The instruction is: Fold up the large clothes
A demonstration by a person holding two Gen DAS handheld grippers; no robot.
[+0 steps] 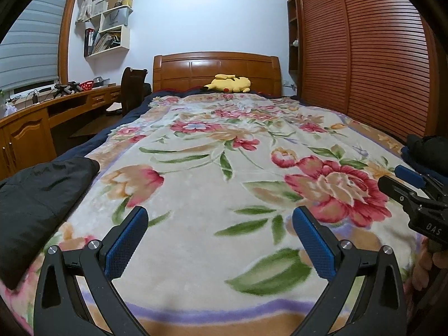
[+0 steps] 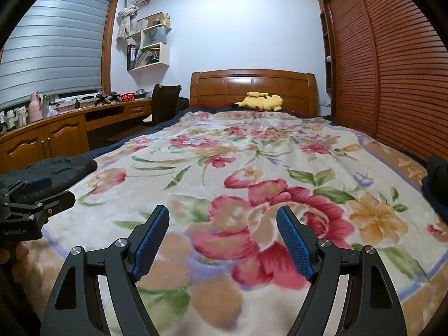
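A black garment (image 1: 36, 196) lies folded on the bed's near left edge; it also shows in the right wrist view (image 2: 64, 168). A pile of dark clothes (image 1: 425, 151) sits at the bed's right edge, seen too in the right wrist view (image 2: 436, 182). My left gripper (image 1: 219, 218) is open and empty above the floral blanket (image 1: 224, 145). My right gripper (image 2: 224, 218) is open and empty over the blanket's big red flower (image 2: 252, 224). Each gripper shows at the edge of the other's view, the right one (image 1: 403, 182) and the left one (image 2: 47, 190).
A yellow plush toy (image 1: 228, 83) lies by the wooden headboard (image 1: 215, 67). A wooden desk (image 1: 42, 117) and a dark chair (image 1: 131, 89) stand left of the bed. A slatted wardrobe (image 1: 364, 50) runs along the right.
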